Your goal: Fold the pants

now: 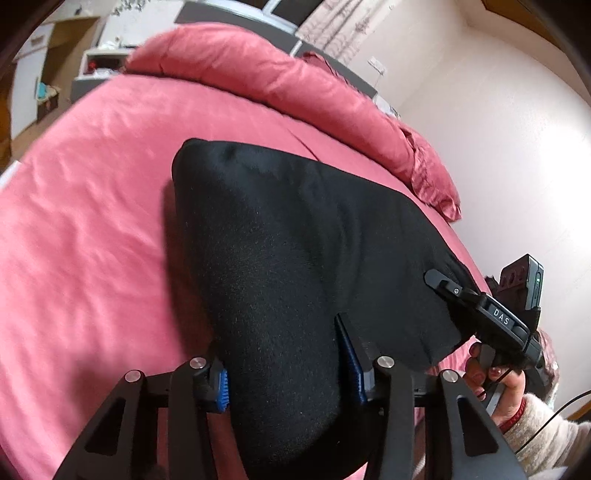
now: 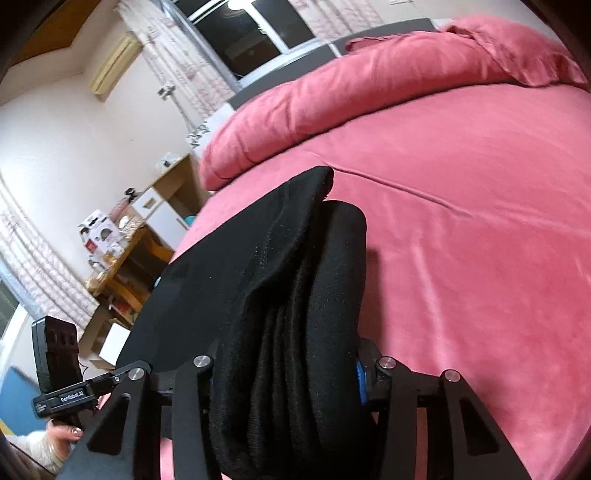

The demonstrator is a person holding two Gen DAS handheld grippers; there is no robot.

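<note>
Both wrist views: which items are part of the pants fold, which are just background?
In the job:
black pants, bunched
left gripper, shut on them
right gripper, shut on them
pink bedsheet, work surface

Background:
pink duvet
wooden desk with clutter
air conditioner
window

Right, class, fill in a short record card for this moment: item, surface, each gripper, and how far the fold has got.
item: black pants, bunched in several layers
surface: pink bed, with a pink duvet heaped at the far end
left gripper: shut on the pants, thick cloth between its fingers
right gripper: shut on the pants, layered edges visible
fold stage: pants held up between both grippers, not yet laid flat
</note>
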